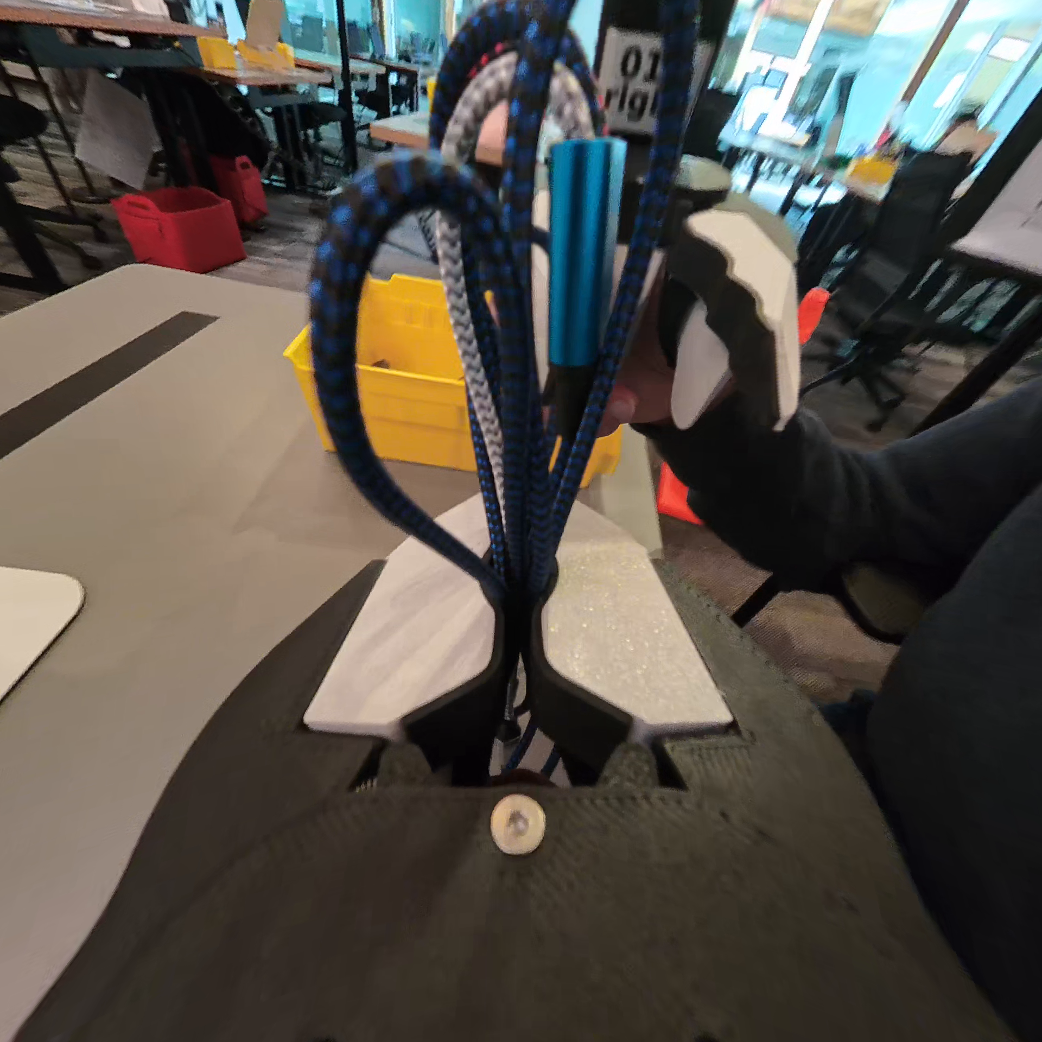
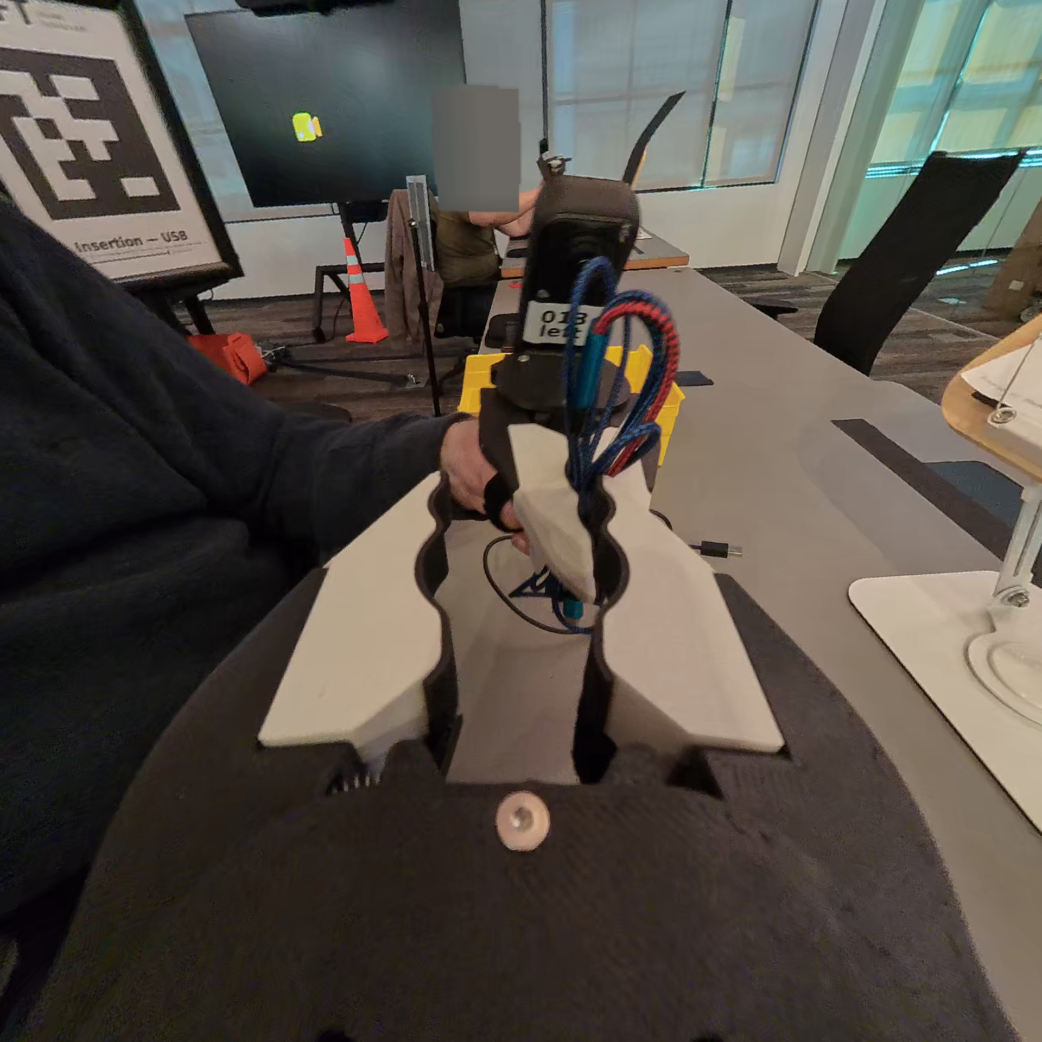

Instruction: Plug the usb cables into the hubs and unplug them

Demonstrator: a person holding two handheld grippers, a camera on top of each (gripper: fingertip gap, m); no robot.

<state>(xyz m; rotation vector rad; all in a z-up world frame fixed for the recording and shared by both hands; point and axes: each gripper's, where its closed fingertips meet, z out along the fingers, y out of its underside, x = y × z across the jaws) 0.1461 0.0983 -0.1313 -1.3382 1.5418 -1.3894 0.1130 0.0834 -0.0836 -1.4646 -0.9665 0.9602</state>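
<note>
Judging by how things lie, the task is at its start: no hub shows in either view, no plug is seated anywhere, and the cables are still gathered in a bundle, so plugging and unplugging both appear to remain. The left gripper (image 1: pixel 521 586) has its jaws pressed together on a bundle of braided USB cables (image 1: pixel 507 451), mostly blue-and-black with one grey-white strand and a red-and-blue one, looped upward out of the grip; a blue metal connector sleeve (image 1: pixel 583 254) stands upright among the loops just ahead of the fingertips. In the right wrist view this gripper is held tall and near vertical above the grey table (image 2: pixel 789 451), the person's left hand (image 2: pixel 471 468) wrapped round its handle, sleeve coming in from the left. A yellow bin (image 1: pixel 406 383) sits beyond it on the table. The right gripper (image 2: pixel 521 564) has its jaws spread wide and holds nothing; it points toward the left gripper, whose fingers reach into the gap between its own. Beneath that gap lie a thin black cable (image 2: pixel 496 586) in a loop and, just to the right of the fingers, a black USB plug (image 2: pixel 719 548) flat on the table. Farther right stands a white stand base (image 2: pixel 930 637).
</note>
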